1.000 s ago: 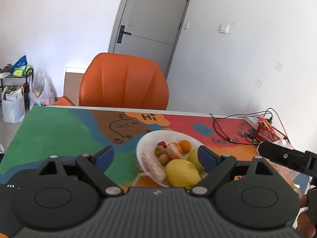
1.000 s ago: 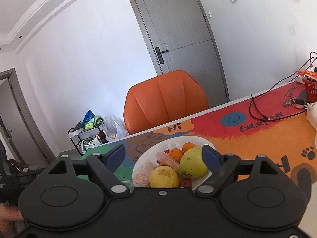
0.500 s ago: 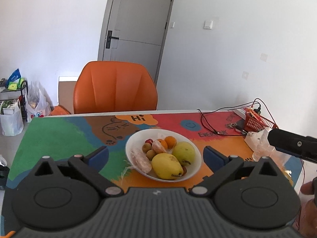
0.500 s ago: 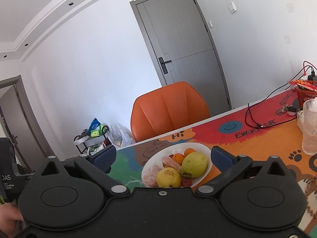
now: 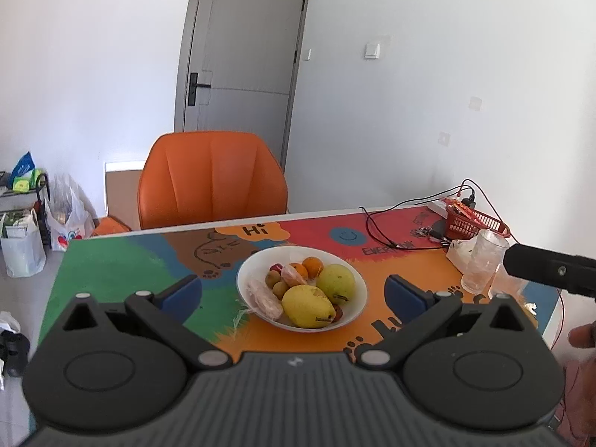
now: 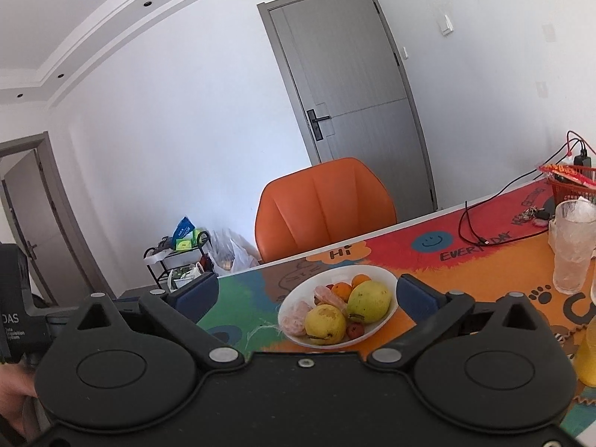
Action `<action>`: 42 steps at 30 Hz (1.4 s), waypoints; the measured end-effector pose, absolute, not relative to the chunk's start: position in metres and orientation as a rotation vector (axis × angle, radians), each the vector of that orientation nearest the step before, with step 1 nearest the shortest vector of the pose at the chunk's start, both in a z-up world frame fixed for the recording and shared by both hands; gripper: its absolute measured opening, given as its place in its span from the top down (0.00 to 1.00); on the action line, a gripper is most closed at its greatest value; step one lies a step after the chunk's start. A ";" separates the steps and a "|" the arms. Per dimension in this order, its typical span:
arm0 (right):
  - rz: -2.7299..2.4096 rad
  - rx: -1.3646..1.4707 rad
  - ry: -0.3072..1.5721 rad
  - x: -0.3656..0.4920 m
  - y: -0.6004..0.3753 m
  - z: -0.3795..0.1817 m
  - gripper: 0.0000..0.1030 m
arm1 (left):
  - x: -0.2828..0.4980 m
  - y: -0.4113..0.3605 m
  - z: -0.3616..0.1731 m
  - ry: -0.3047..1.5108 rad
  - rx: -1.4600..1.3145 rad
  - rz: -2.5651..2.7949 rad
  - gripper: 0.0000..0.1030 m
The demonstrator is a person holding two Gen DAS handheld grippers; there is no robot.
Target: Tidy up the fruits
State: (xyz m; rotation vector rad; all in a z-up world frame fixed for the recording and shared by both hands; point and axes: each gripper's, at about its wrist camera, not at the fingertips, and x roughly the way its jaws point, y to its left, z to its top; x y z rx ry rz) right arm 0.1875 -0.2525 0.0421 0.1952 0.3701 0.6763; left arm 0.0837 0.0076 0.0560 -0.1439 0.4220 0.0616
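Partly hidden or cropped items

Small red fruit mostly buried behind yellow pear; yellow object cut by right edge, unidentifiable; hand cropped at right edge; keys-like clutter beside red basket too small to tell.

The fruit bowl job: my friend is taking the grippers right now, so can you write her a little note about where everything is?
Left gripper: jaws wide open, nothing between them, back from the bowl. It has just been opening.
Right gripper: also wide open and empty, also just opened.
White bowl sits on the colourful table mat, in front of the orange chair.
In the bowl: yellow pear, green pear, small oranges, peeled segments, little brown and red fruits.
Done: no loose fruit is visible on the mat.
Left: check the far right side by the glass; part of it is hidden.
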 end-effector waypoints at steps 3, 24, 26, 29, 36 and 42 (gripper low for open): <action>0.678 0.194 0.367 0.180 -0.255 0.044 0.00 | 0.076 0.010 0.059 0.411 -0.152 0.072 0.00; 0.702 0.174 0.377 0.157 -0.260 0.051 0.00 | 0.060 0.017 0.058 0.407 -0.163 0.074 0.00; 0.702 0.172 0.382 0.157 -0.259 0.050 0.00 | 0.059 0.018 0.058 0.408 -0.165 0.075 0.00; 0.703 0.169 0.384 0.157 -0.259 0.050 0.00 | 0.058 0.017 0.058 0.408 -0.165 0.071 0.00; 0.699 0.170 0.391 0.158 -0.260 0.049 0.00 | 0.059 0.016 0.056 0.415 -0.167 0.064 0.00; 0.692 0.161 0.402 0.159 -0.259 0.046 0.00 | 0.060 0.017 0.055 0.418 -0.167 0.061 0.00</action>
